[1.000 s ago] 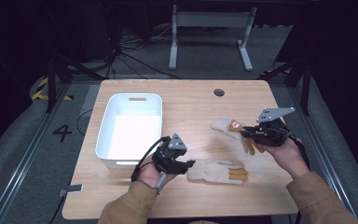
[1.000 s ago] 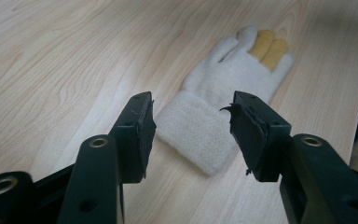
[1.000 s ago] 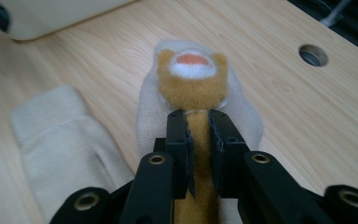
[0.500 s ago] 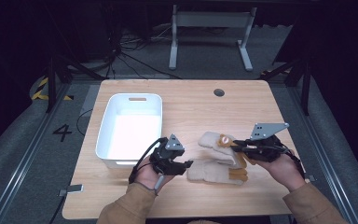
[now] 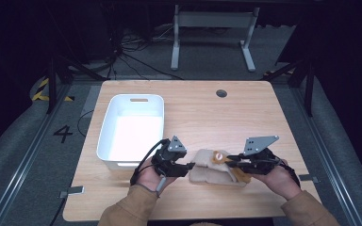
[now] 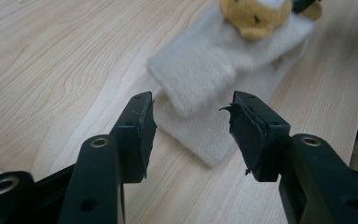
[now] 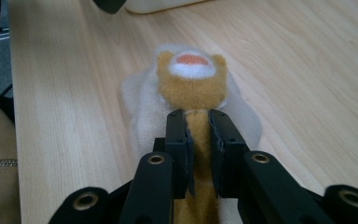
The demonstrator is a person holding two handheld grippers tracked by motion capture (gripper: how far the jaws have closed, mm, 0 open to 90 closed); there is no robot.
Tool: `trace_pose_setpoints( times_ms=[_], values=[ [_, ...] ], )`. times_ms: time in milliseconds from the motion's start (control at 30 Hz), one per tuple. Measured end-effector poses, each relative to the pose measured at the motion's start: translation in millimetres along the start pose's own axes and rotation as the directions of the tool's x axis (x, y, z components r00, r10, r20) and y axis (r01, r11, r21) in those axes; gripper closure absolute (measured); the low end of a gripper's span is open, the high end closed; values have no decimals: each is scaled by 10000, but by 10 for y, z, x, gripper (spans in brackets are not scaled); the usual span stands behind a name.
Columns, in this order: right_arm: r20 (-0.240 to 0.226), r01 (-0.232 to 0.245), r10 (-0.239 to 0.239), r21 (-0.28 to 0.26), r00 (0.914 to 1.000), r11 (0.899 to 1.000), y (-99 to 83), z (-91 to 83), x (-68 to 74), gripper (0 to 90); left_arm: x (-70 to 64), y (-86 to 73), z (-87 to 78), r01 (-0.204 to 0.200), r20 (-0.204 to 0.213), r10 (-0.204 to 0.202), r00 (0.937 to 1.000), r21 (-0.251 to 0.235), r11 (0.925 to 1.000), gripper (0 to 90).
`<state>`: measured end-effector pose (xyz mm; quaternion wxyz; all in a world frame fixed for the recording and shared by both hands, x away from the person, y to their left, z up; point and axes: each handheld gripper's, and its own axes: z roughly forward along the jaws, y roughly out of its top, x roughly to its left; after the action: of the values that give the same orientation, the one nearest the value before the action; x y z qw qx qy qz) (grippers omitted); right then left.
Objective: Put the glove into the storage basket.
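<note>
**Second mitten laid on the first**

A second ago we held the upper mitten (image 5: 219, 159) in the air off to the right; now our right gripper (image 5: 232, 161) has brought it down and left so it lies partly over the cream mitten (image 5: 207, 175) flat on the table (image 5: 264, 117). The right jaws are nearly shut, pinching the tan fabric between them. Our left gripper (image 5: 190, 165) has hardly moved: its jaws stand wide apart and hold nothing, with the cream cuff just ahead of and between the tips. We judge the pair is now stacked and ready to be gripped together.

Beyond the left gripper and to its left sits the white bin (image 5: 132, 129), near but not touching. The table's near edge runs close behind both hands; ahead of the right gripper the wood is open.
</note>
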<state>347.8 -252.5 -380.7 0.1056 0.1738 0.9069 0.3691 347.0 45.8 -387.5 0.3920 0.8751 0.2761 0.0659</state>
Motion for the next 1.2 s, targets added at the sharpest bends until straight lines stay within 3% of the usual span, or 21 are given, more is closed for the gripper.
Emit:
trace_pose_setpoints(
  times_ms=[233,433,500,533,667,900,1000,1100,1200],
  values=[
    [-245,201,-196,201,9995,9996,-81,90,28,790,-4,0,23,-10,57,10,10000,109,9999,502],
    [-438,48,-30,418,9990,9991,-161,157,24,770,-18,-5,42,-22,123,20,9999,130,9999,517],
    [-541,40,-12,511,9985,9987,-190,179,26,746,-29,-11,53,4,233,-9,9997,235,9997,525],
    [-614,-15,49,560,9981,9984,-208,193,21,692,-36,-23,69,-16,250,9,9997,305,9995,526],
    [-669,-262,285,355,9973,9990,-225,170,11,593,-39,-50,102,69,234,-80,9997,485,9988,528],
    [-269,-902,899,-118,9956,9959,-296,11,-21,557,-59,-37,160,12,385,-37,9993,638,9980,586],
    [-48,-1123,1123,-40,9937,9937,-341,-28,-34,567,-61,-36,184,40,405,-70,9992,743,9972,597],
    [284,-1629,1625,115,9863,9866,-449,-100,-60,589,-55,-69,227,33,392,-69,9992,905,9959,597],
    [474,-1852,1840,213,9818,9825,-522,-142,-69,602,-32,-106,237,79,368,-114,9993,951,9954,606]
  ],
)
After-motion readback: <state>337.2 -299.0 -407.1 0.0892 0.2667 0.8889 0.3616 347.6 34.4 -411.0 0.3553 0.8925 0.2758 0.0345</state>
